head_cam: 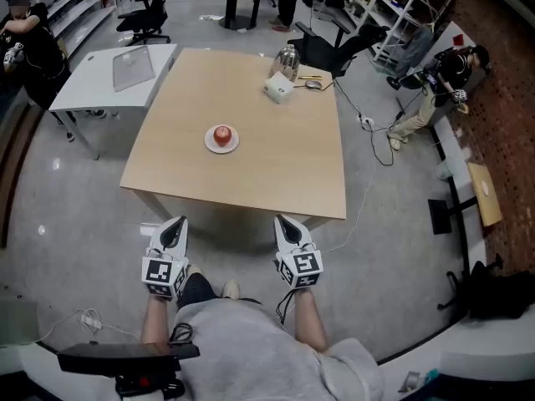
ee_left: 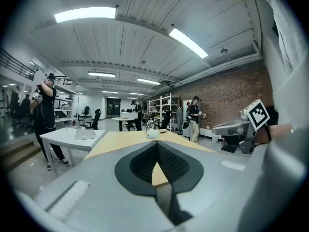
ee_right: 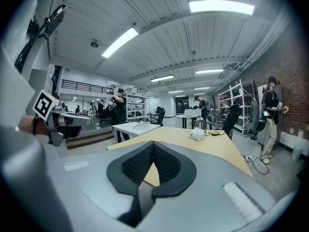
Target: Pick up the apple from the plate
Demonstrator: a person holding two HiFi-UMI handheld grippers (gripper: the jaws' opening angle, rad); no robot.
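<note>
A red apple (head_cam: pixel 222 134) lies on a small white plate (head_cam: pixel 208 144) near the middle of the wooden table (head_cam: pixel 276 165). Both grippers hang in front of the table's near edge, well short of the plate. My left gripper (head_cam: pixel 178 222) is shut with its tips together and holds nothing; in the left gripper view its jaws (ee_left: pixel 157 145) meet over the tabletop (ee_left: pixel 120 140). My right gripper (head_cam: pixel 282 220) is also shut and empty, with its jaws (ee_right: pixel 153 144) closed over the table (ee_right: pixel 207 146). Neither gripper view shows the apple.
A white box (head_cam: pixel 279 88) and a glass jar (head_cam: pixel 287 61) stand at the table's far side. A white table with a laptop (head_cam: pixel 132 67) adjoins the far left corner. Cables (head_cam: pixel 368 165) trail on the floor at right. People stand at both sides of the room.
</note>
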